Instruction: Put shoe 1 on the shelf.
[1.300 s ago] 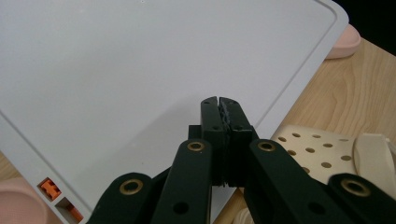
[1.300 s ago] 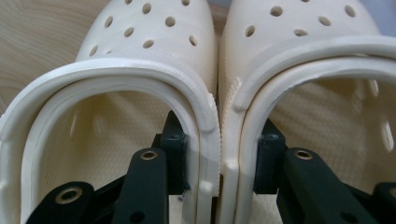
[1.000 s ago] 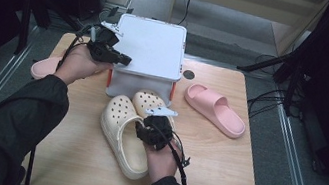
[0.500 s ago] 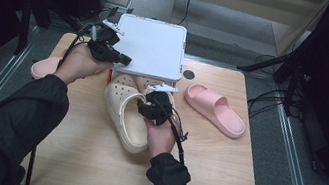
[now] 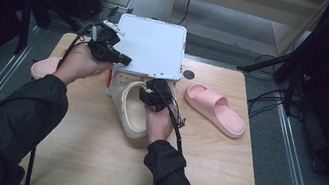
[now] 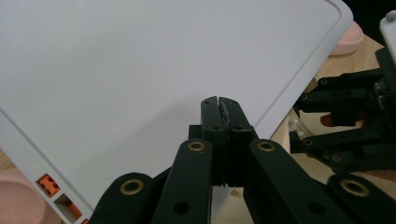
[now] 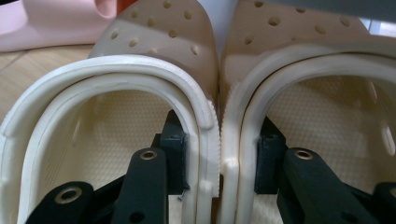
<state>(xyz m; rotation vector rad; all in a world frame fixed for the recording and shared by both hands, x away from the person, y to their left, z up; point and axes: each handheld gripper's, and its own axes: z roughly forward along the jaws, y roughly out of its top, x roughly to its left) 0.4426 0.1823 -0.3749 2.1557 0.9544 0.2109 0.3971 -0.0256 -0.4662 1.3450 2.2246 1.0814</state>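
My left gripper [image 5: 108, 51] is shut on the front left edge of a white box lid [image 5: 152, 50] and holds it tilted up; in the left gripper view its jaws [image 6: 219, 105] pinch that lid [image 6: 140, 70]. A pair of cream clogs [image 5: 131, 112] lies side by side with the toes under the raised lid. My right gripper [image 5: 154, 93] is shut on them. One jaw sits inside each clog [image 7: 154, 46], squeezing the two adjoining side walls together [image 7: 219, 163].
One pink slide [image 5: 215, 108] lies right of the box and another [image 5: 45, 67] at the table's left edge. A small black disc [image 5: 187, 74] sits beside the box. The wooden table [image 5: 218, 182] has bare room at the front and right.
My right gripper has pushed the pair of clogs away from the person, so their toes now lie under the raised lid. The left gripper has kept the lid up in place.
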